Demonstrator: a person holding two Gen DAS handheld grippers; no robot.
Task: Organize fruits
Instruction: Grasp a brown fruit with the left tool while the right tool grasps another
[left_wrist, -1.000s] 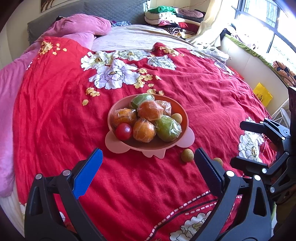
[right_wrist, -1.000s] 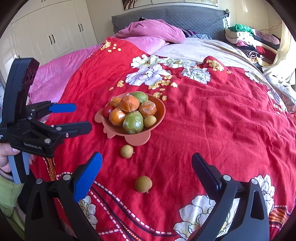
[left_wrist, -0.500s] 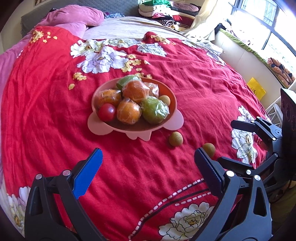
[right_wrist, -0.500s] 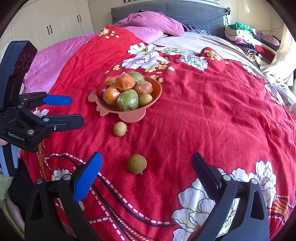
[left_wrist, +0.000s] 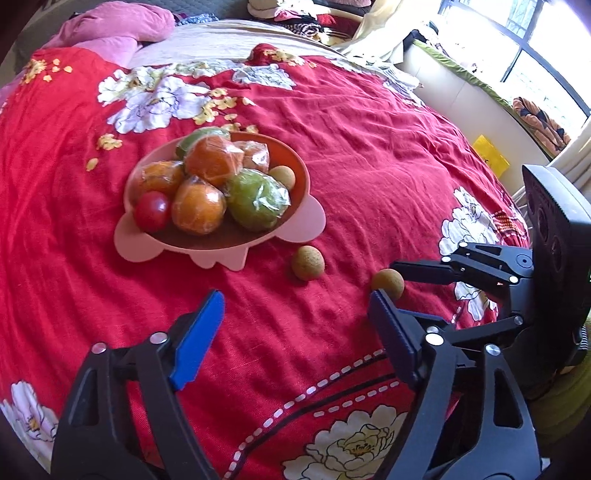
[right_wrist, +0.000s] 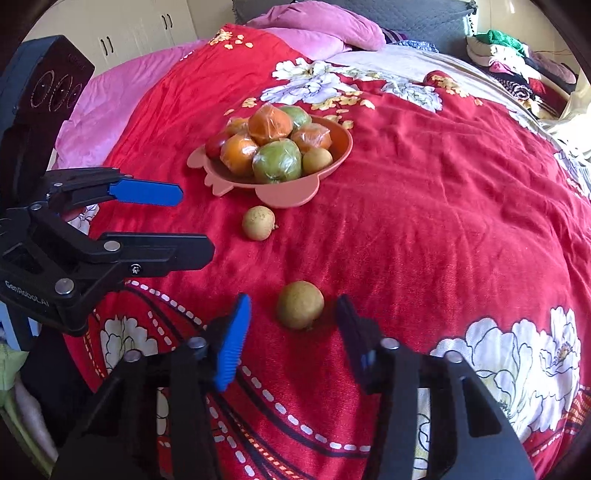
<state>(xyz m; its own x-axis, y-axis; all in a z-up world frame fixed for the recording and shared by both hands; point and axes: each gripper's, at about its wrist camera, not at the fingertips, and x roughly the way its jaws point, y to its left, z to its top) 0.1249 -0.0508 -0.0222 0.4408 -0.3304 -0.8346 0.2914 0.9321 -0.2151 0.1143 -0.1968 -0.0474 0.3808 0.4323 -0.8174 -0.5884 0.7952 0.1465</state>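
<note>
A pink bowl (left_wrist: 310, 221) (right_wrist: 343, 147) on the red flowered bedspread holds several wrapped orange and green fruits, a red one and a small brown one. Two small brown round fruits lie loose in front of it. The farther loose fruit (left_wrist: 307, 263) (right_wrist: 258, 222) lies just ahead of my left gripper (left_wrist: 295, 321), whose jaws are closing with nothing between them. The nearer loose fruit (right_wrist: 300, 309) (left_wrist: 387, 283) sits between the fingertips of my right gripper (right_wrist: 293, 325). Its jaws are closing, and a gap shows on each side of the fruit.
Pink pillows (right_wrist: 317, 26) and a pile of clothes (right_wrist: 517, 62) lie at the head of the bed. A window (left_wrist: 535, 55) and a yellow bag (left_wrist: 489, 155) are off the bed's right side. White wardrobe doors (right_wrist: 140, 33) stand at the left.
Both grippers have sunk toward the bedspread and tilted further down. Both pairs of jaws have narrowed, the right pair much more, now flanking the nearer loose fruit.
</note>
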